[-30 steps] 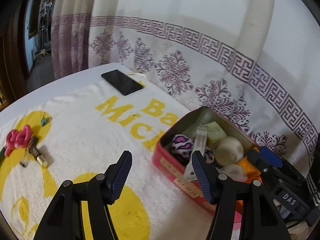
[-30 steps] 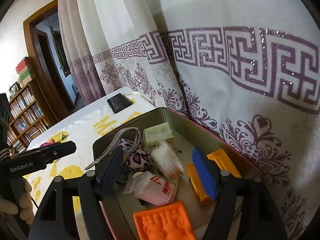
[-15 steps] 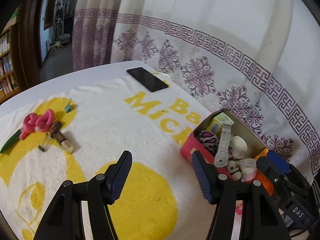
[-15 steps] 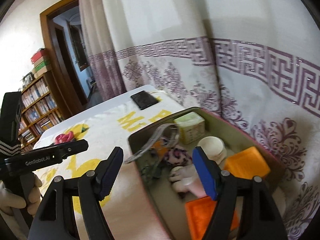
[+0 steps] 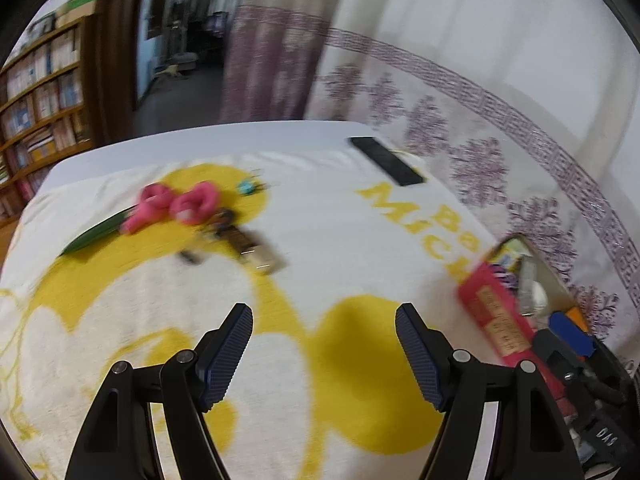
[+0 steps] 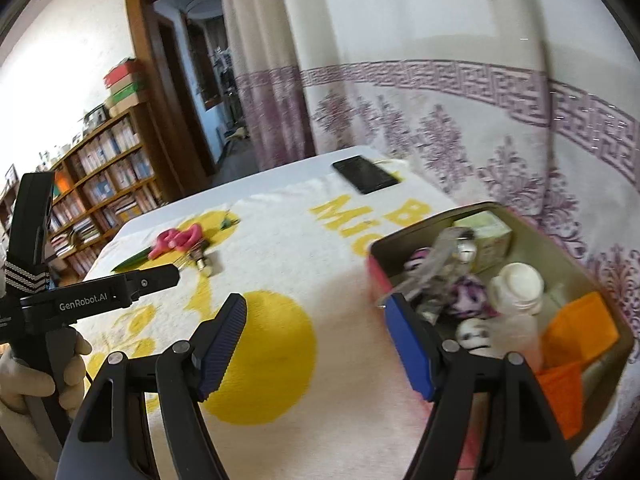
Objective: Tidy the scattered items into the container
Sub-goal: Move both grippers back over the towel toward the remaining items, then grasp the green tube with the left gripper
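We see the tin (image 6: 592, 272) at the towel's (image 5: 320, 248) right edge, long axis running away toward the curtain (image 6: 460, 128), pink scissors (image 5: 176, 206) and vials (image 5: 256, 254) far left, nothing between, while our left gripper (image 5: 324, 350), jaws just widened, and right gripper (image 6: 316, 344) gape empty.

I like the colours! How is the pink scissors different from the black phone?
The scissors have bright pink loop handles and a long green blade cover; the phone is a flat black rectangle. The scissors lie in a cluster with small bottles, while the phone lies alone near the curtain. The scissors rest on a yellow patch of the towel; the phone lies at the towel's far edge. Both lie flat, outside the tin.
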Demonstrator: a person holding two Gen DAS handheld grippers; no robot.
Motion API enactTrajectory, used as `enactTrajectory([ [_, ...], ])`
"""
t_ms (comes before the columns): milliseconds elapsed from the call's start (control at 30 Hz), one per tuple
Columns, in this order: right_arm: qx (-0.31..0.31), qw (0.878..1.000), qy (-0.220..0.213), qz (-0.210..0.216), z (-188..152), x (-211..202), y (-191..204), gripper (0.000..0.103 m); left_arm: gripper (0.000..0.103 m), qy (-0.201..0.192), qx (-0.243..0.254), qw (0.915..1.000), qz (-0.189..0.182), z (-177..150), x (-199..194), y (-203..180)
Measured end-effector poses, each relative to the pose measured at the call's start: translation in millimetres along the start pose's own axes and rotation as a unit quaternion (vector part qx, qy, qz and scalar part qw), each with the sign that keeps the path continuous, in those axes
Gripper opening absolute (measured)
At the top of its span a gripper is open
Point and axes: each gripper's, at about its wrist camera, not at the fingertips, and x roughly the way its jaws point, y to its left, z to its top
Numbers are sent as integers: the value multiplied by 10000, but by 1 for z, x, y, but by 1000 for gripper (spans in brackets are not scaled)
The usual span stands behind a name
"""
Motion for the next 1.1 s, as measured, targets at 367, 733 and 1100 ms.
enactTrajectory([
  [367,-403,9981,304,347,0,25,46,76,76,-76,-545,9973,481,-10,-15,74],
  [733,-803,9925,645,656,8,59,84,76,76,47,-550,9960,705,-13,-14,107],
  [1100,-968,9880,907,788,9,89,101,75,76,162,-565,9914,1168,4,2,157],
])
